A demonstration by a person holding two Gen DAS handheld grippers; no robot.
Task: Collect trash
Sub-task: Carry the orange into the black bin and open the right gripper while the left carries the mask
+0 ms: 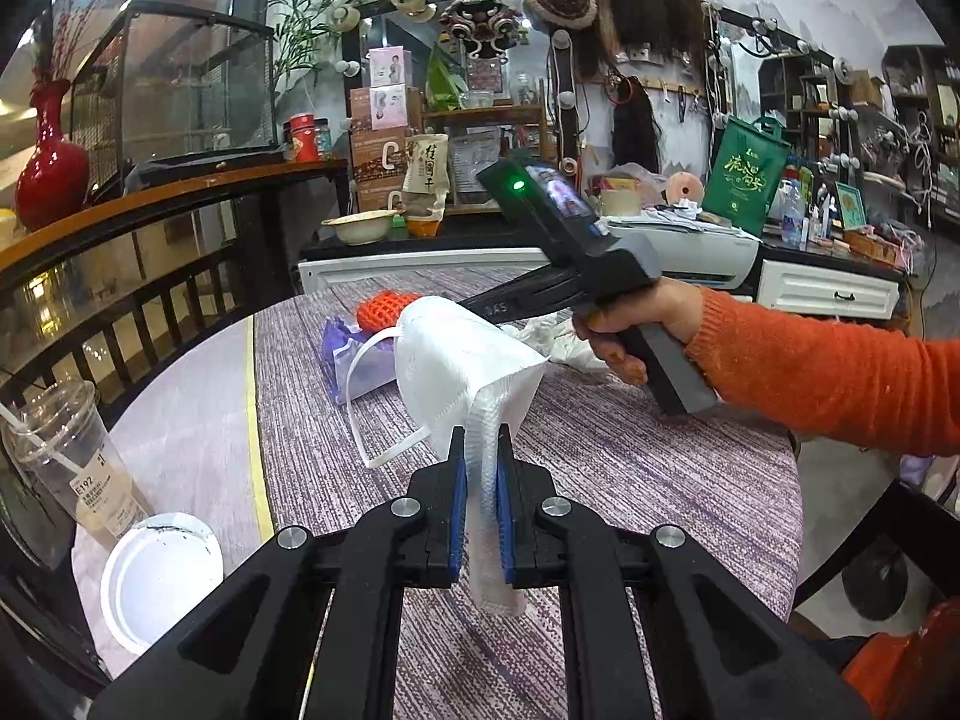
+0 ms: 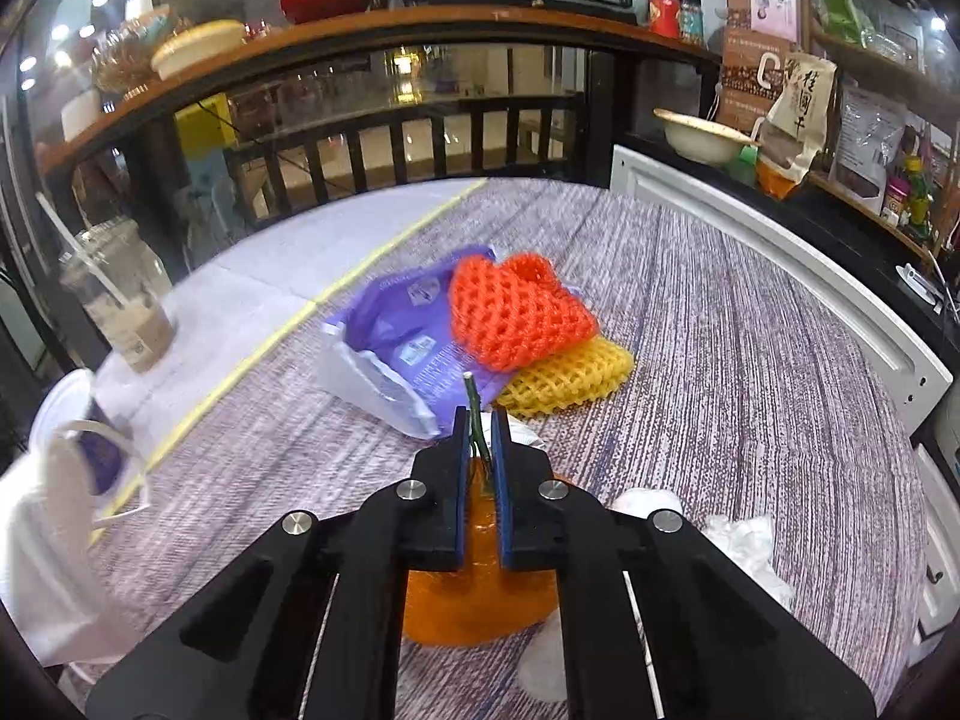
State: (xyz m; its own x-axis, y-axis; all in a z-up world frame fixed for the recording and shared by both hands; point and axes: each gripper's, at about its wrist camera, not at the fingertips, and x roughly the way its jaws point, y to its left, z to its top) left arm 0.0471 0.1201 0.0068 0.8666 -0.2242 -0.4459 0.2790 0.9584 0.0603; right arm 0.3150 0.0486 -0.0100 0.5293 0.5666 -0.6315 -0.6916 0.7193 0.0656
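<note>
My left gripper (image 1: 480,438) is shut on the edge of a white face mask (image 1: 462,360) and holds it above the purple woven tablecloth (image 1: 630,468); the mask also shows blurred at the left of the right wrist view (image 2: 54,540). My right gripper (image 2: 481,420) is shut on the green stem (image 2: 474,414) of an orange fruit (image 2: 474,594) that hangs under its fingers. On the table lie a purple plastic wrapper (image 2: 390,336), an orange foam net (image 2: 516,312), a yellow foam net (image 2: 570,378) and crumpled white tissue (image 2: 744,540).
A plastic drink cup with a straw (image 1: 66,456) and a white lid (image 1: 159,582) stand at the table's left edge. A wooden railing shelf (image 2: 360,42) with a red vase (image 1: 51,174) curves behind. A white cabinet (image 2: 780,276) borders the far side.
</note>
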